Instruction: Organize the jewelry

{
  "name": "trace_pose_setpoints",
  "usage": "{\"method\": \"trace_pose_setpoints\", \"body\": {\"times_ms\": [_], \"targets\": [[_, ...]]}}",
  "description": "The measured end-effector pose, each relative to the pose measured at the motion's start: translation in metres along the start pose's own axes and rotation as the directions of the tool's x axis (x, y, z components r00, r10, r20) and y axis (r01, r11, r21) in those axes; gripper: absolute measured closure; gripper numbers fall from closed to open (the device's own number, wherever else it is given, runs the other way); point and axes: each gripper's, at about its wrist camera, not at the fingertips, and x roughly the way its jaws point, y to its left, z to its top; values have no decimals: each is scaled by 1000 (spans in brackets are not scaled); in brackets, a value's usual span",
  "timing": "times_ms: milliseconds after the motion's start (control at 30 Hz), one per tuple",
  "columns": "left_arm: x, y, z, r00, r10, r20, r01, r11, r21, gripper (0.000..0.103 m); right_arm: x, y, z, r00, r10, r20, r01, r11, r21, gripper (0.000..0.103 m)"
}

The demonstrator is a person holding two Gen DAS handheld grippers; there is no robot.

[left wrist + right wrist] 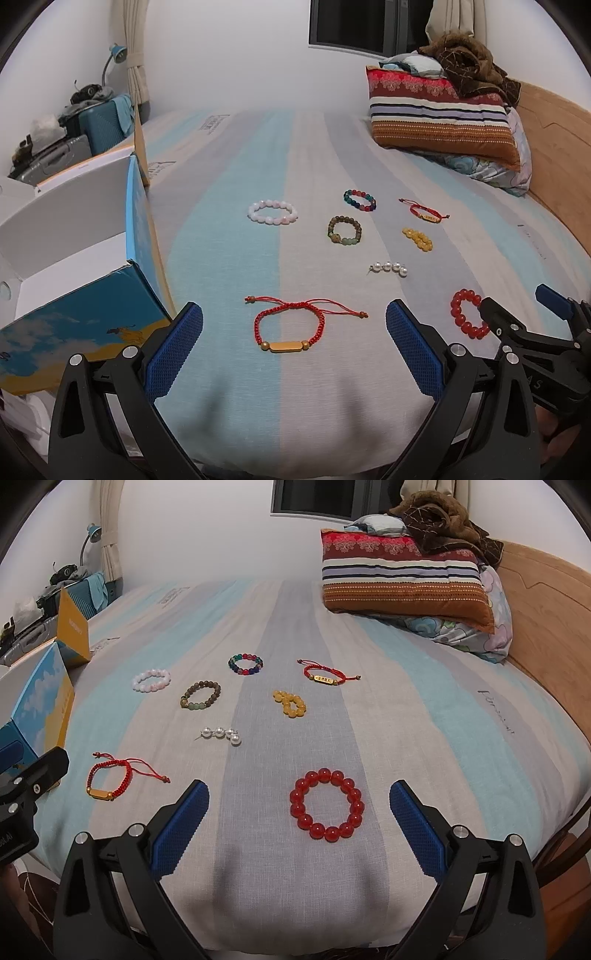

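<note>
Striped bedsheet (388,686), wooden headboard (546,602), stacked pillows (402,583)

A bed (229,177) covered with a sheet striped in pale blue, grey and beige fills both views. At its far right corner a striped pillow (402,587) in red, white and orange is laid on a flowered pillow (480,635), and a brown blanket (439,520) is heaped on top. A wooden headboard (546,620) runs along the right side. A dark window (365,22) is set in the white wall, with beige curtains (136,62) beside it. At the far left a blue desk lamp (116,53) stands over cluttered teal suitcases (99,125).
</note>
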Motion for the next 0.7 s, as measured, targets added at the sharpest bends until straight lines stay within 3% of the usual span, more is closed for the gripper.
{"method": "trace_pose_setpoints", "body": {"times_ms": [700], "targets": [[5,-3,-2,1000,-5,-13,5,1000,-3,6,-1,-2,1,1000,-9,0,9,1000,-4,9]]}}
